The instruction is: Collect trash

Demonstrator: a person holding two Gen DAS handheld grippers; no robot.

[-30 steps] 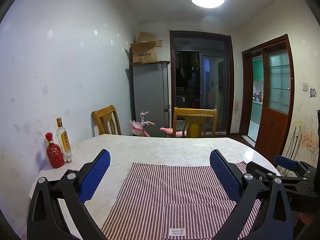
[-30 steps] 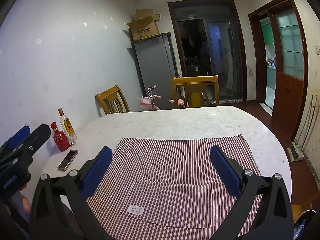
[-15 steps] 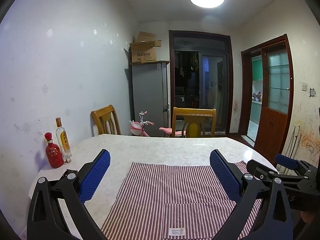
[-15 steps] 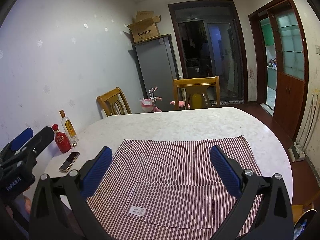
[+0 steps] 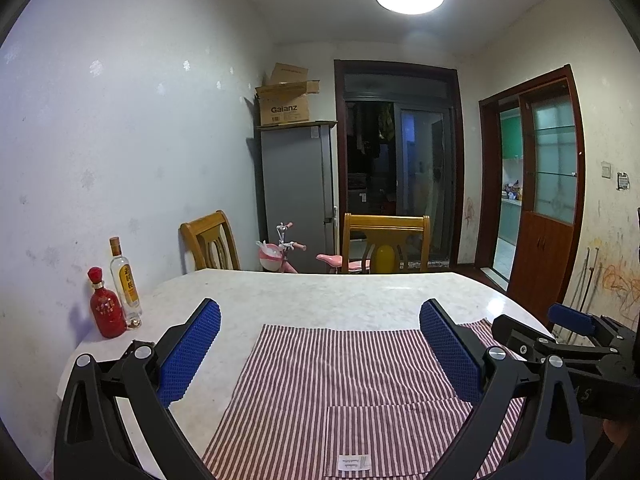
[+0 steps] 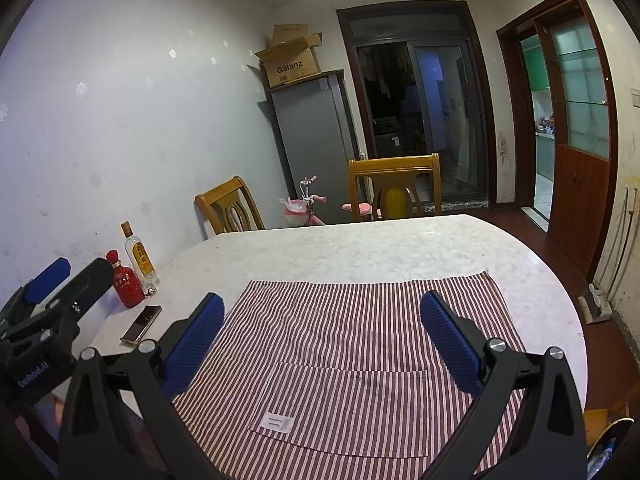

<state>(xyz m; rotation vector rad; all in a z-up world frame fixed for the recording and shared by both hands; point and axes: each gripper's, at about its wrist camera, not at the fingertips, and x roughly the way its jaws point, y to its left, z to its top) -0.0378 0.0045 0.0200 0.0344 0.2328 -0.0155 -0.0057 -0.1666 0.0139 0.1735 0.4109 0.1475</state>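
- The left gripper (image 5: 320,344) is held above the near edge of a table, its blue-padded fingers (image 5: 190,354) spread wide apart with nothing between them.
- The right gripper (image 6: 322,340) is held just beside it, jaws likewise spread wide and empty; in the left wrist view it is seen at the right edge (image 5: 568,322).
- A red-and-white striped cloth (image 6: 360,320) is spread flat on the pale marble table (image 6: 360,244), directly under both grippers; a small white label (image 6: 276,424) is sewn near its front edge.
- A dark phone (image 6: 141,324) lies flat on the table left of the cloth.
- A red bottle (image 5: 105,310) and a clear bottle with a yellow label (image 5: 125,280) stand upright, just beside each other, by the left wall.
- No piece of trash can be made out on the table.
- Two wooden chairs (image 5: 386,240) are drawn up at the far side, with a pink child's tricycle (image 5: 280,254) behind them.
- A grey refrigerator (image 5: 298,192) stands in the far corner, a cardboard box (image 5: 286,104) printed "Galanz" on top.
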